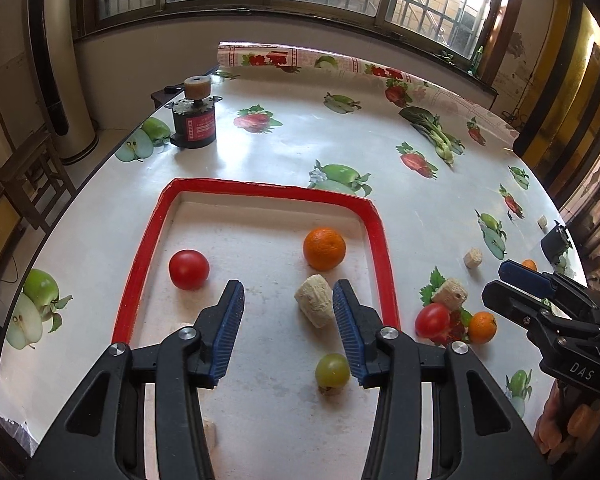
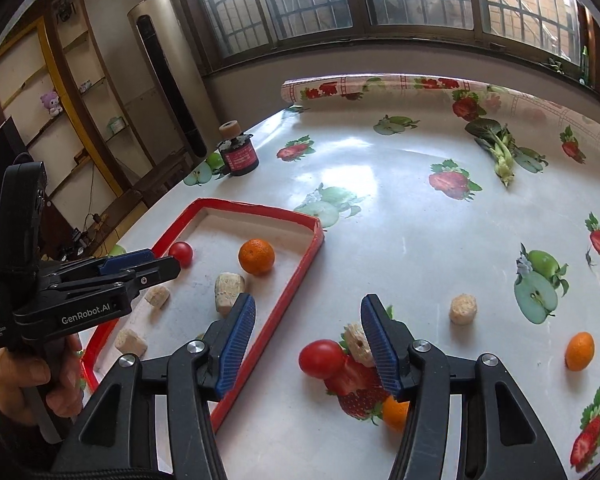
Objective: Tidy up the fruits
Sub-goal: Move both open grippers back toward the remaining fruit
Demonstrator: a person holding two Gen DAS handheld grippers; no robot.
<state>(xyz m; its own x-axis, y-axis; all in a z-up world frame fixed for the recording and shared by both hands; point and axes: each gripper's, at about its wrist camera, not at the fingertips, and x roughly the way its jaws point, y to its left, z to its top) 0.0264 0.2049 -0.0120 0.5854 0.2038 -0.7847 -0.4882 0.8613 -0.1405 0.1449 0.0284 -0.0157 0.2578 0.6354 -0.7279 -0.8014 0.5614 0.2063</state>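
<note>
A red-rimmed tray (image 1: 384, 240) (image 2: 300, 280) lies on the table. In it are a red tomato (image 1: 189, 269) (image 2: 181, 254), an orange (image 1: 324, 249) (image 2: 256, 256), a green grape (image 1: 332, 370) and beige corn-cob pieces (image 1: 315, 306) (image 2: 229, 292). My left gripper (image 1: 288, 312) is open and empty above the tray; it also shows in the right wrist view (image 2: 156, 262). Right of the tray lie a tomato (image 1: 432, 320) (image 2: 322, 359), a small orange (image 1: 482, 327) (image 2: 395, 412) and a cob piece (image 1: 452, 294) (image 2: 358, 344). My right gripper (image 2: 308, 322) is open and empty above them.
Another small orange (image 2: 579, 351) and a cob piece (image 2: 463, 309) lie further right. A bok choy (image 1: 432, 130) (image 2: 500, 148) lies at the back right. A dark jar (image 1: 194, 118) (image 2: 239, 152) stands at the back left near the table edge.
</note>
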